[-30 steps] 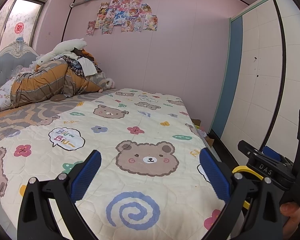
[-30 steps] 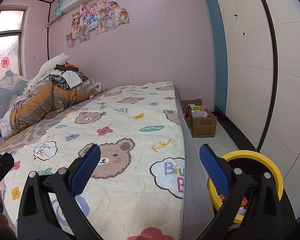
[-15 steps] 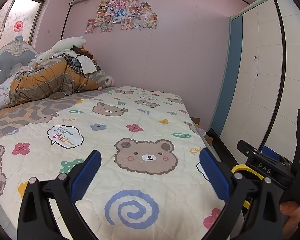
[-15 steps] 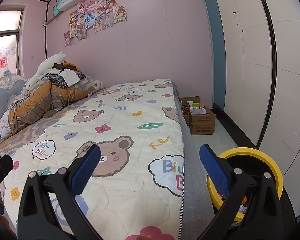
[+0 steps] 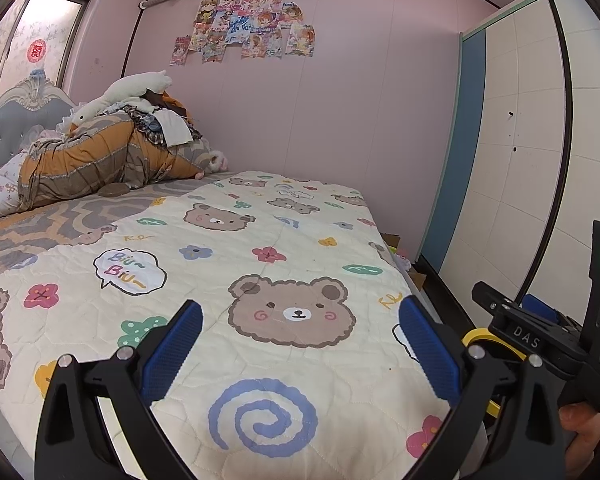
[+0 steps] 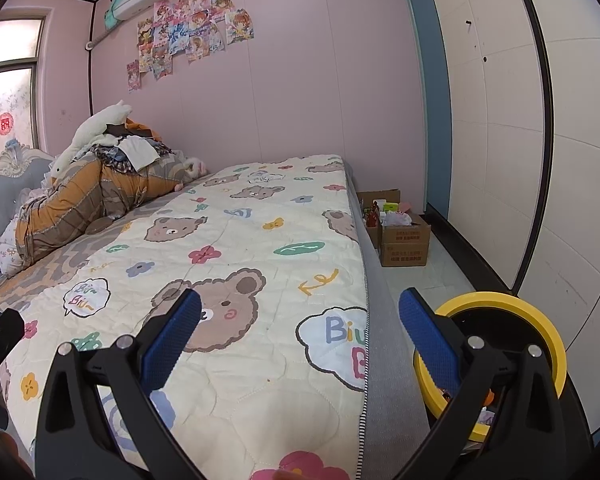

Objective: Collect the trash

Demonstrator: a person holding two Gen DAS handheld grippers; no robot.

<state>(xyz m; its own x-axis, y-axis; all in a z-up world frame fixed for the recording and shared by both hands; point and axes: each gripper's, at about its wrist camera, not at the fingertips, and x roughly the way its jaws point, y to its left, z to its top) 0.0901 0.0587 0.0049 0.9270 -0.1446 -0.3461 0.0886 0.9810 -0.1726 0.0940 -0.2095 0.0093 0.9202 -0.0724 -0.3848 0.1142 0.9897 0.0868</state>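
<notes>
Both the left gripper (image 5: 300, 344) and the right gripper (image 6: 299, 338) are held wide apart, empty, above the bear quilt (image 6: 260, 240). The yellow-rimmed bin (image 6: 540, 320), with scraps inside, is seen on the floor just beside the bed, near the right gripper

1. Soft, even daylight enters through the window (image 5: 40, 40) at upper left, which is slightly overexposed.
2. Shadows on the bed (image 6: 260, 240) are faint.
3. Both views are sharp at centre; fisheye distortion bends the walls, and the corners are vignetted black.
</notes>
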